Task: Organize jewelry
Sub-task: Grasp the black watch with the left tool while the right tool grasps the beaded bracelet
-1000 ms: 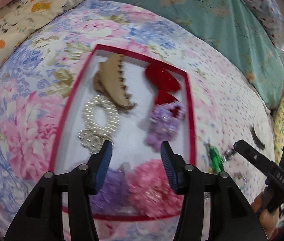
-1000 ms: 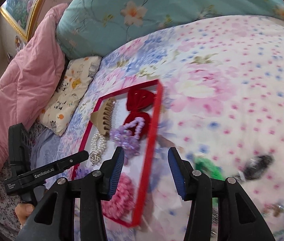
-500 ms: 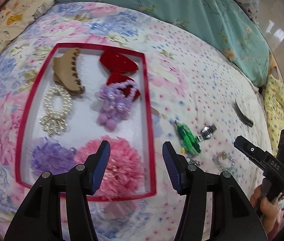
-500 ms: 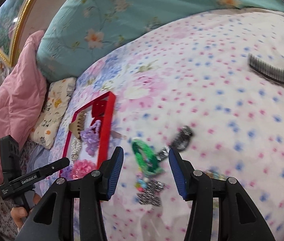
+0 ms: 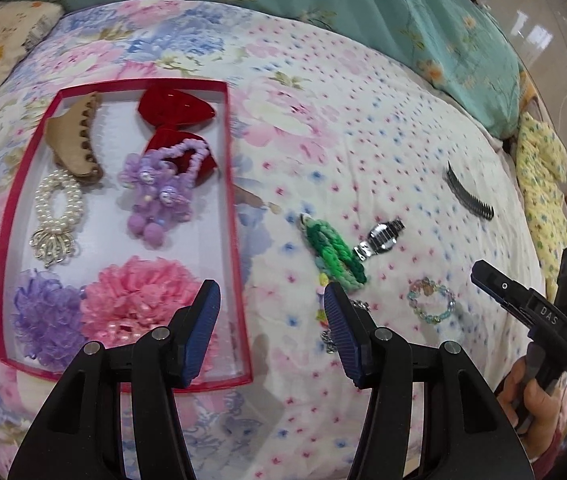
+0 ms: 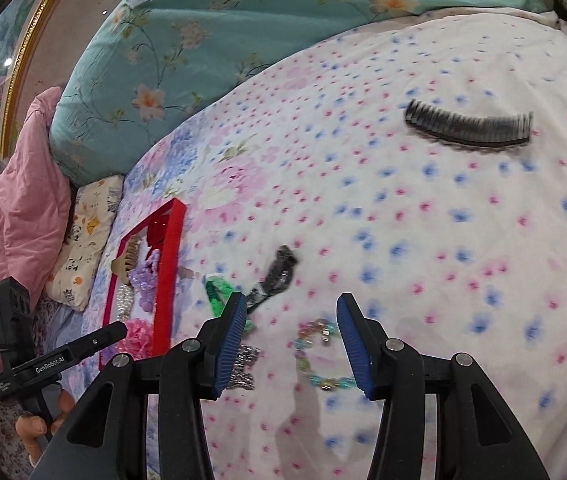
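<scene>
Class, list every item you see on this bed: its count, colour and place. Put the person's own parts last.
Shallow red-rimmed tray: one, left on bedspread.
Tan claw clip: one, in tray.
Red velvet bow: one, in tray.
Pearl bracelet: one, white, in tray.
Pink scrunchie: one, in tray.
Green braided band: one, right of tray.
Silver watch: one, beside band.
Black comb: one, far right.
Left hand-held gripper: open.
Right hand-held gripper: open.

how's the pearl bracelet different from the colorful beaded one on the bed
The pearl bracelet is white with a silver charm and lies inside the red tray; the pastel beaded bracelet is multicolored, has no charm, and lies loose on the floral bedspread. Both are closed bead rings lying flat.
</scene>
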`<state>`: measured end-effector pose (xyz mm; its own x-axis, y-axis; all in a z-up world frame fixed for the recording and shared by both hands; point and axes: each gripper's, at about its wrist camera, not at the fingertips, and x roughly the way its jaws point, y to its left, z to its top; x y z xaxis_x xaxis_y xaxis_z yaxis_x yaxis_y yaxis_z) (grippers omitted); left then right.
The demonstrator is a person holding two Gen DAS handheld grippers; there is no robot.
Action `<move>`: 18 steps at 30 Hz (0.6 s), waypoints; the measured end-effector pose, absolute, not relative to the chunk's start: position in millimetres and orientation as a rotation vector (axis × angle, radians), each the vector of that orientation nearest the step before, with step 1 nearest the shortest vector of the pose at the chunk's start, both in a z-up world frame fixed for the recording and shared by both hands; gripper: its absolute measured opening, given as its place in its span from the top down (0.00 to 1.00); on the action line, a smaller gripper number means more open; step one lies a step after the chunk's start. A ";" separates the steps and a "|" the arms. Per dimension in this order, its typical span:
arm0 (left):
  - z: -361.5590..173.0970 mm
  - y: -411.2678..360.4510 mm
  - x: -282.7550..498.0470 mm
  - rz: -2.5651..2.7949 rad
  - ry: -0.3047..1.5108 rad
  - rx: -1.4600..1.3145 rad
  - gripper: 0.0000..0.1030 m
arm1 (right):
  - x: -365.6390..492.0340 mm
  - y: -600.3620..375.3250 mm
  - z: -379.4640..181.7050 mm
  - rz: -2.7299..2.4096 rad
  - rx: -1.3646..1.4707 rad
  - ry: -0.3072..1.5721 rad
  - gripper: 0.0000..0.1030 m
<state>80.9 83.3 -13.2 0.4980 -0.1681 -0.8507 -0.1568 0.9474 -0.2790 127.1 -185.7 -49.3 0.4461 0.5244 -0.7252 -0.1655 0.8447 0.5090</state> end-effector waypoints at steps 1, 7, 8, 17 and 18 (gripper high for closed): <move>-13.5 79.9 82.1 -0.014 1.056 -0.332 0.49 | 125.7 -188.0 -51.5 0.434 0.387 1.033 0.52; -16.3 59.2 92.4 -0.063 1.070 -0.283 0.49 | 116.8 -193.8 -65.7 0.397 0.321 1.064 0.52; -17.9 54.9 95.1 -0.073 1.075 -0.274 0.49 | 116.2 -192.3 -67.0 0.388 0.299 1.068 0.52; -38.8 10.9 128.6 -0.159 1.124 -0.172 0.48 | 109.7 -162.6 -83.5 0.310 0.004 1.068 0.68; -40.6 4.9 133.1 -0.170 1.127 -0.156 0.48 | 109.4 -161.5 -84.2 0.300 -0.023 1.062 0.76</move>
